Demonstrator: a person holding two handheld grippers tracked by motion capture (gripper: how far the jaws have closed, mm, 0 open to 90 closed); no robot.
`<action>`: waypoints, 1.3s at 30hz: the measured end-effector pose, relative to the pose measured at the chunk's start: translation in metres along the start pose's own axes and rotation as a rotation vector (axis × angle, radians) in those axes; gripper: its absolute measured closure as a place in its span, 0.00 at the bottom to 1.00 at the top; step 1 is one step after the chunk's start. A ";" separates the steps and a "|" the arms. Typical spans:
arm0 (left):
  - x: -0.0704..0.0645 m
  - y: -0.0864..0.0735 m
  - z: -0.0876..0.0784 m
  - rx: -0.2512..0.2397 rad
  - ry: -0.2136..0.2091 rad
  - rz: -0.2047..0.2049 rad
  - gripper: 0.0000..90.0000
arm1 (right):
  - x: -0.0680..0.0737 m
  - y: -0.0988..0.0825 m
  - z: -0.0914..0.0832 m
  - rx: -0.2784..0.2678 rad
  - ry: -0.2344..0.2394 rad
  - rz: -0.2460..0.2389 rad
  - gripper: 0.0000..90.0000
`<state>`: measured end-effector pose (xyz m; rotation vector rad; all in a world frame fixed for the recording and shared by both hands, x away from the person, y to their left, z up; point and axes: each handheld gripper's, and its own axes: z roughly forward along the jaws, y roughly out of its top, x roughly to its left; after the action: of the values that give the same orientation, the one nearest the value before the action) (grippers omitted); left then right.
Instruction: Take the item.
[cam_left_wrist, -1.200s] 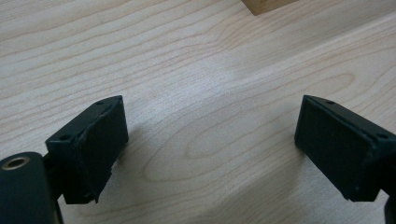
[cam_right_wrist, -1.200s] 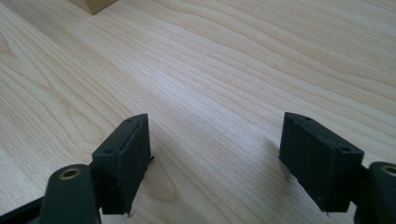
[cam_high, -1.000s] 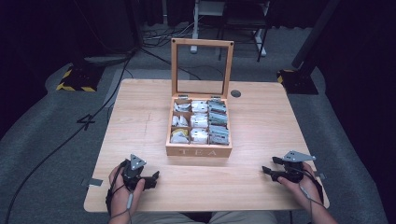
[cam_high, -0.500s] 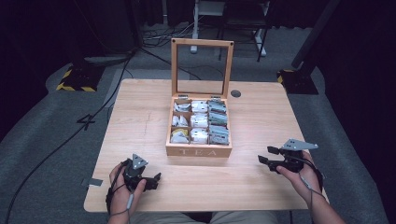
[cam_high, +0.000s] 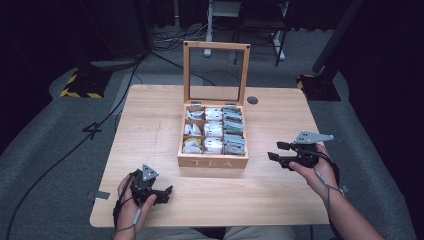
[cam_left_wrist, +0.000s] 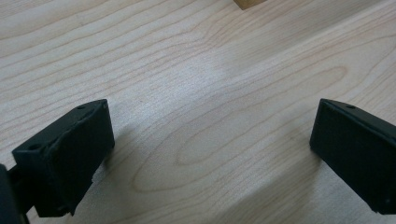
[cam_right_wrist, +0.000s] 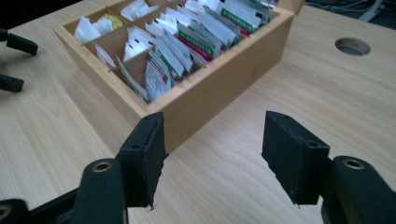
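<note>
Jaws, both pairs: spread wide, nothing between them. My right gripper (cam_high: 281, 152) has lifted off the table (cam_high: 150, 125) in the last second and moved in toward the tea box (cam_high: 213, 161), now aimed at its near right corner. My left gripper (cam_high: 159, 192) stays resting near the box's front left. Tea bags (cam_right_wrist: 187, 42) fill the compartments, lid (cam_high: 216, 72) upright; likely a reach for a bag

Black two-jaw left gripper (cam_high: 162, 192), right gripper (cam_high: 274, 151) — grey three-cornered top plates, thin trailing cables, bare forearms
</note>
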<state>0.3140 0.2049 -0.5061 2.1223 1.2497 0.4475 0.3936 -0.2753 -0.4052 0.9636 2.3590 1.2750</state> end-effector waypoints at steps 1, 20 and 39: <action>0.000 0.000 0.000 0.001 0.000 0.001 0.00 | 0.000 0.004 0.001 -0.003 0.006 -0.004 0.44; 0.000 0.000 0.000 0.000 0.001 0.000 0.00 | 0.005 0.059 0.025 -0.052 0.094 0.003 0.48; 0.002 0.003 0.003 0.001 0.007 -0.011 0.00 | 0.033 0.092 0.082 0.032 0.164 -0.018 0.52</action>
<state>0.3183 0.2043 -0.5059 2.1155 1.2659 0.4498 0.4522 -0.1664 -0.3744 0.8759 2.5117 1.3614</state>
